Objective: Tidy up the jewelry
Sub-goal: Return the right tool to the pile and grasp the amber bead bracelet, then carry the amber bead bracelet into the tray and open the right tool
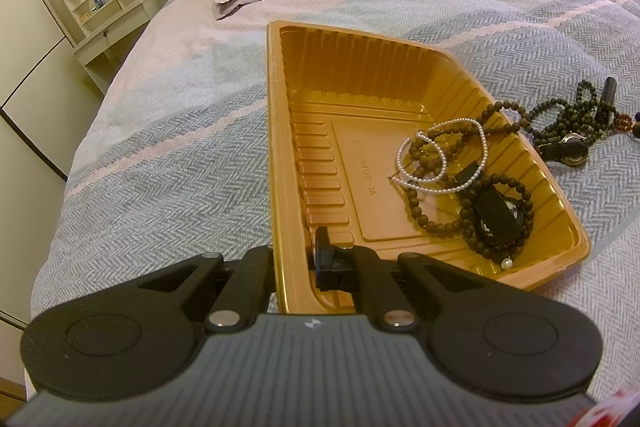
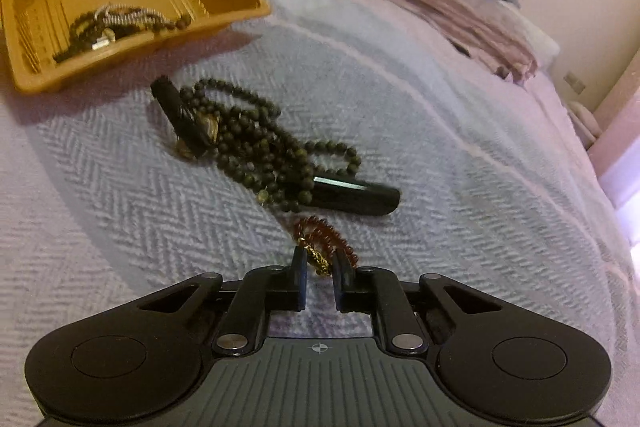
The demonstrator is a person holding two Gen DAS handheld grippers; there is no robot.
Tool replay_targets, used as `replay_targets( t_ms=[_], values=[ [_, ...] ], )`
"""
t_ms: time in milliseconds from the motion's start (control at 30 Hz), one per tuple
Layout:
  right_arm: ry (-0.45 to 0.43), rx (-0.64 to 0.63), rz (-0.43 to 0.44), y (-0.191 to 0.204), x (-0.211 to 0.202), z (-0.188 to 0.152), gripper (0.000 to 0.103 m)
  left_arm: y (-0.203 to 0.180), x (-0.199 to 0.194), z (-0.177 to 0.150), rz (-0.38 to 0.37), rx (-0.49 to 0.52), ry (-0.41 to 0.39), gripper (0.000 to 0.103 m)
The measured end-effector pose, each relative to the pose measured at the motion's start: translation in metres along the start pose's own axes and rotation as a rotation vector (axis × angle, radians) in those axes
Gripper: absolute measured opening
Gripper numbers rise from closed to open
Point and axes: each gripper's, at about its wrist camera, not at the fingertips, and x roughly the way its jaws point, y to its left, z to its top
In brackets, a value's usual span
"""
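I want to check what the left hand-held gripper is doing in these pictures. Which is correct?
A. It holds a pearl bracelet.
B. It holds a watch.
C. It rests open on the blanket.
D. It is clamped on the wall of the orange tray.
D: the left hand-held gripper has one finger on each side of the orange tray wall at its near corner, closed on it.

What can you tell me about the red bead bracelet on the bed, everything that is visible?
The red bead bracelet is a small loop of glossy dark-red round beads, with a gold-coloured charm at its near end. It lies flat on the herringbone bedspread, close to the black tube and the dark bead strands. The right gripper has its fingers on either side of the charm end; whether they press it is unclear.
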Motion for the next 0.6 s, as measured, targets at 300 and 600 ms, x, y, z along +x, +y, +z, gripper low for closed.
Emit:
replay_targets(
  t_ms=[300,600],
  values=[
    [-0.133,0.004,-0.043,-0.012,-0.066,0.030,0.013,0.000,0.000,0.000,-0.001,0.000,-0.001,0.003],
    [-0.250,-0.010,-0.001,-0.007,-0.107,0.075,0.013,0.000,0.000,0.001,-0.002,0.001,-0.001,0.003]
  ],
)
